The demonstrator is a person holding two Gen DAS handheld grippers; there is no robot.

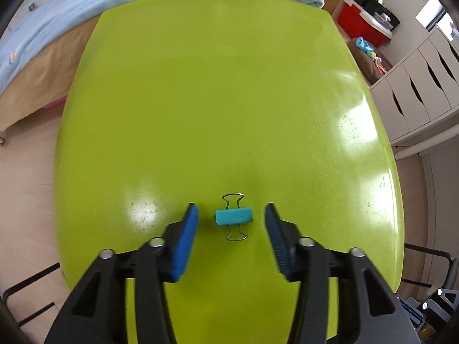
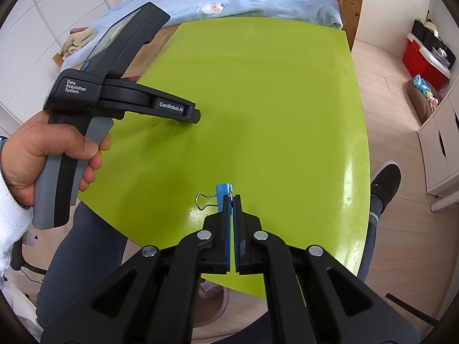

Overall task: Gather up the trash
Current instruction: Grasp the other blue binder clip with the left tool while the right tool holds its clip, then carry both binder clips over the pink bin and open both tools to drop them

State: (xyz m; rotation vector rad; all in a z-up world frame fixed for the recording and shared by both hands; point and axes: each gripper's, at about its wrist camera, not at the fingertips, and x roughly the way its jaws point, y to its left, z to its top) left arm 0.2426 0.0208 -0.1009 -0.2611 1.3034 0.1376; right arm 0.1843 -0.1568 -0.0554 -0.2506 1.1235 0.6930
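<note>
Left claw (image 1: 231, 215) w/ jaws apart sits right over the blue clip (image 1: 234, 216) on the green table (image 1: 218, 100), clip's long side lying across the gap, untouched, while right claw (image 2: 232, 197) is pinched together beside it.

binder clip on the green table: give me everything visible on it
The binder clip is small, with a turquoise body that looks like painted metal and two silver wire handles, both folded flat, one pointing away and one toward the left wrist camera. It lies on the green table near the front edge, between the open blue pads of the left hand-held gripper, which do not touch it. In the right wrist view, the shut right hand-held gripper partly hides it; whether they touch cannot be told.
</note>
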